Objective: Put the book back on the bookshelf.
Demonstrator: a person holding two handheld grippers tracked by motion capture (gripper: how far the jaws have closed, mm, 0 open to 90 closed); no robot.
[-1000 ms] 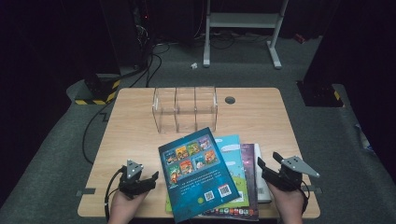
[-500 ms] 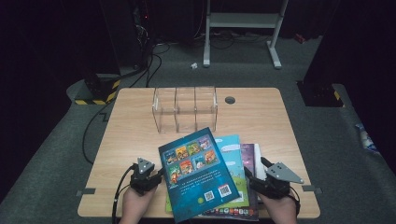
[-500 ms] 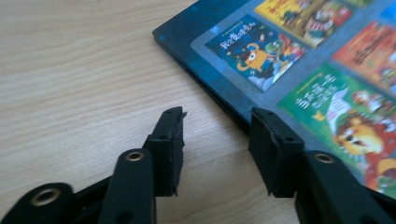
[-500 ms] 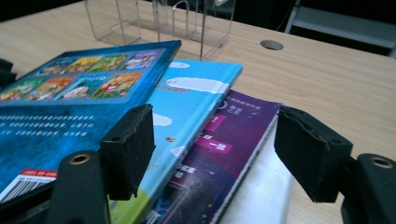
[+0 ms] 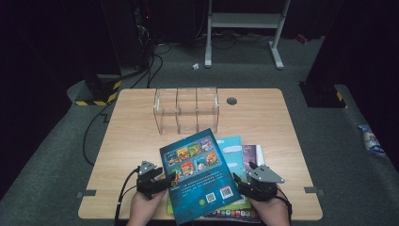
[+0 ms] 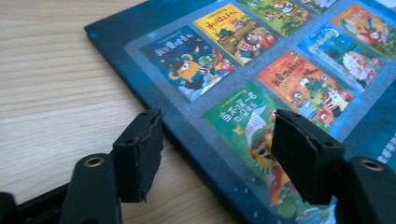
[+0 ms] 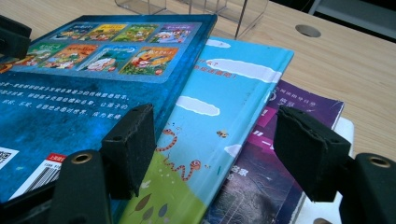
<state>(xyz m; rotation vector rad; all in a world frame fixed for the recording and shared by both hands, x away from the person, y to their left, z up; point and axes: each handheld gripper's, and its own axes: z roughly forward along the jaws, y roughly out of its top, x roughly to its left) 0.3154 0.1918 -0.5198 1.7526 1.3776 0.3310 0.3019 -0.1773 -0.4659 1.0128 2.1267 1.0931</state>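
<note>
Dark blue glossy picture book [image 5: 200, 181], back cover up with a grid of small cover thumbnails, lies skewed atop a fanned stack at the table's near edge: light blue hardcover book [image 7: 219, 140] under it, purple book [image 7: 280, 154] lower. Clear acrylic three-bay rack [image 5: 187, 109] stands behind, mid-table. Pale wood-grain tabletop [image 5: 136, 136] with round cable hole [image 5: 231, 100]; grey carpet, dark room. Left gripper [image 6: 217, 154] released, jaws just reopening, straddling the book's left edge. Right gripper [image 7: 224, 154] released above the stack's right side.
</note>
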